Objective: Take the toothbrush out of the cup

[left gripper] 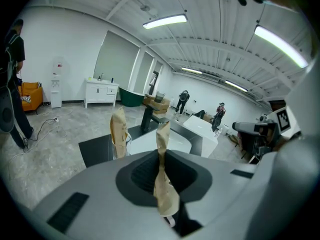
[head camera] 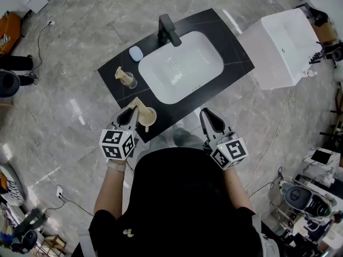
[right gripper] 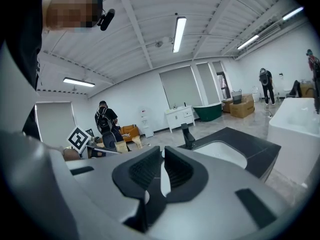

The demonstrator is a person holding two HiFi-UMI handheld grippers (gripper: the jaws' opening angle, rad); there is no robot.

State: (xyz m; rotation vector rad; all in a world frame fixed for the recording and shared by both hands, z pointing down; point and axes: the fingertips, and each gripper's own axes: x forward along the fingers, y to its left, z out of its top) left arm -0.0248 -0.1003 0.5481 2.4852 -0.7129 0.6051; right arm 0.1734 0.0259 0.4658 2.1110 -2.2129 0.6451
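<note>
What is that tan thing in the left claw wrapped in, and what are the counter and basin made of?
Toothbrush: wrapper looks like matte brown paper, creased and twisted. Counter: dark stone or imitation, faint pale veins, slight sheen. Basin: probably glazed white ceramic, smooth and glossy.

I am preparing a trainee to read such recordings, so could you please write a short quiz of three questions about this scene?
1. True or false: the left gripper is shut on a paper-wrapped toothbrush.
2. What stands between the jaws of the right gripper? A) nothing B) a cup C) a towel
3. How many cups stand on the black counter?

Key:
1. True.
2. A; its jaws are together.
3. Two: a glass cup holding a second wrapped toothbrush, and a beige cup.
</note>
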